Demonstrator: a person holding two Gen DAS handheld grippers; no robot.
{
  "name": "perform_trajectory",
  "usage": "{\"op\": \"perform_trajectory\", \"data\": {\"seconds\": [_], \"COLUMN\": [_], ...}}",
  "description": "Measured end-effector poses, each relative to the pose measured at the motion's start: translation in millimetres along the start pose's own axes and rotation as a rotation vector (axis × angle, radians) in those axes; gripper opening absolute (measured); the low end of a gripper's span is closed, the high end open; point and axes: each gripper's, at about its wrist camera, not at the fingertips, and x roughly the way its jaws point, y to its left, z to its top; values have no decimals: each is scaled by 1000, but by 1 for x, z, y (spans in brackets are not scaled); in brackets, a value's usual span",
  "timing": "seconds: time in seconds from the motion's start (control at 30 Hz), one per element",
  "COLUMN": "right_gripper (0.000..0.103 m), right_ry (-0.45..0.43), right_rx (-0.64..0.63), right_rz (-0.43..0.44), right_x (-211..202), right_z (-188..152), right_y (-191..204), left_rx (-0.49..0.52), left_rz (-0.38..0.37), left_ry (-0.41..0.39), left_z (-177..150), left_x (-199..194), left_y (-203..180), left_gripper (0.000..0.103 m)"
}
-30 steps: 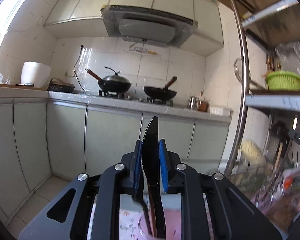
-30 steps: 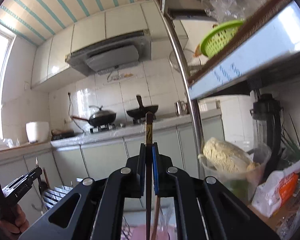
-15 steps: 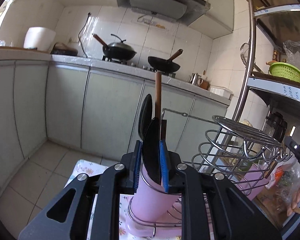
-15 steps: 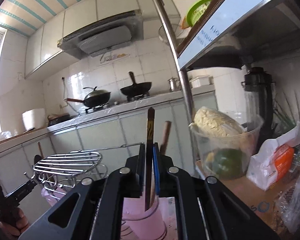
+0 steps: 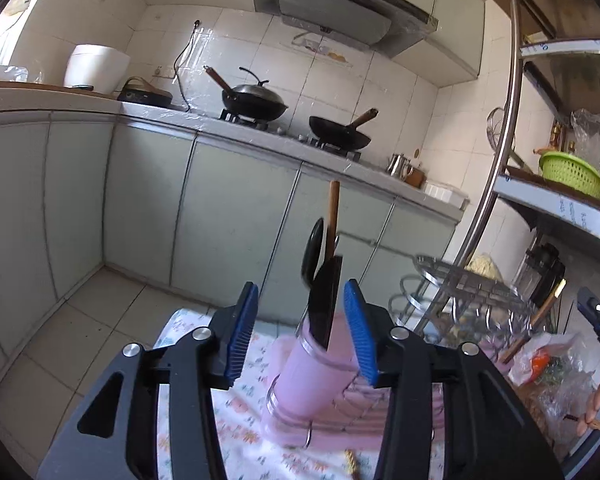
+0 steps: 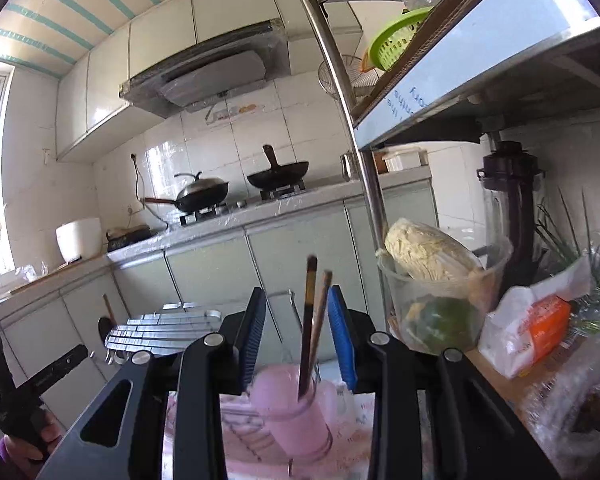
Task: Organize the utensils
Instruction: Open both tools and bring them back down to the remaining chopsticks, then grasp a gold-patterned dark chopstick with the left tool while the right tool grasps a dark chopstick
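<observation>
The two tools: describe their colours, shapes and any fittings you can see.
Left tool and right tool: black angular linkage arms with triangular cut-outs, silver round pivot bolts, and flat ribbed blue pads lining the fingers. No cables or markings show.

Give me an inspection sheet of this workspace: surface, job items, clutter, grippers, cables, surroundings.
Surface: floral cloth under the rack.
Job's things: black knife standing in a pink cup beside a black spoon; two chopsticks standing in a pink cup; wire rack.
Clutter: tub of vegetables, food bags, blender.
Grippers: left gripper and right gripper have just been opening; both open, pads clear of the utensils between them.
Cables: black cord from a wall socket.
Surroundings: two woks on the stove, range hood, green basket on a shelf.
</observation>
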Motion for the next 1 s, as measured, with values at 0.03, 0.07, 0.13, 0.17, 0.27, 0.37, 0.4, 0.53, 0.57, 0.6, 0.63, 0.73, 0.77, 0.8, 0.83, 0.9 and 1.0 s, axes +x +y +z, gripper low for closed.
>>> {"op": "perform_trajectory", "data": {"seconds": [0.03, 0.07, 0.13, 0.17, 0.27, 0.37, 0.4, 0.53, 0.57, 0.6, 0.63, 0.73, 0.77, 0.8, 0.83, 0.9, 1.0], "right_gripper": [32, 32, 32, 32, 32, 32, 32, 32, 32, 32, 32, 27, 26, 26, 25, 25, 24], "right_ry": [22, 44, 131, 169, 339, 483, 537, 651, 664, 670, 679, 693, 691, 687, 681, 682, 686], "right_rx": [-2, -5, -15, -22, -26, -13, -10, 22, 29, 32, 38, 44, 49, 54, 59, 56, 44], "right_rz": [-1, -3, -10, -13, -26, -27, -26, -18, -15, -15, -14, -27, -31, -31, -30, -26, -22], "right_x": [-4, -6, -7, -6, 5, 17, 21, 29, 28, 27, 25, 28, 28, 28, 29, 28, 29], "right_z": [-4, -9, -27, -36, -74, -112, -126, -163, -170, -173, -178, -184, -184, -185, -185, -185, -186], "right_y": [0, 1, 2, 3, 3, 3, 3, 3, 2, 2, 1, 1, -1, -1, -2, -1, 1], "left_rx": [6, 13, 29, 37, 54, 86, 92, 80, 68, 57, 44, 6, -3, -7, -12, -23, -6], "left_rz": [2, 4, 8, 4, 8, 26, 26, 5, -2, -4, -9, -18, -15, -12, -8, -1, 9], "left_ry": [16, 37, 91, 131, 227, 312, 339, 430, 455, 473, 490, 538, 552, 560, 568, 581, 593], "left_z": [-3, -8, -17, -25, -48, -73, -81, -109, -116, -121, -126, -140, -143, -145, -147, -150, -150], "left_x": [-3, -7, -10, -11, -14, -17, -18, -20, -21, -20, -20, -16, -15, -13, -11, -11, -11], "left_y": [0, 0, -1, -2, -3, -4, -4, -4, -4, -3, -3, -2, -2, -2, -2, -1, -2], "left_gripper": [45, 45, 46, 47, 47, 47, 47, 47, 47, 47, 46, 46, 46, 46, 46, 46, 34]}}
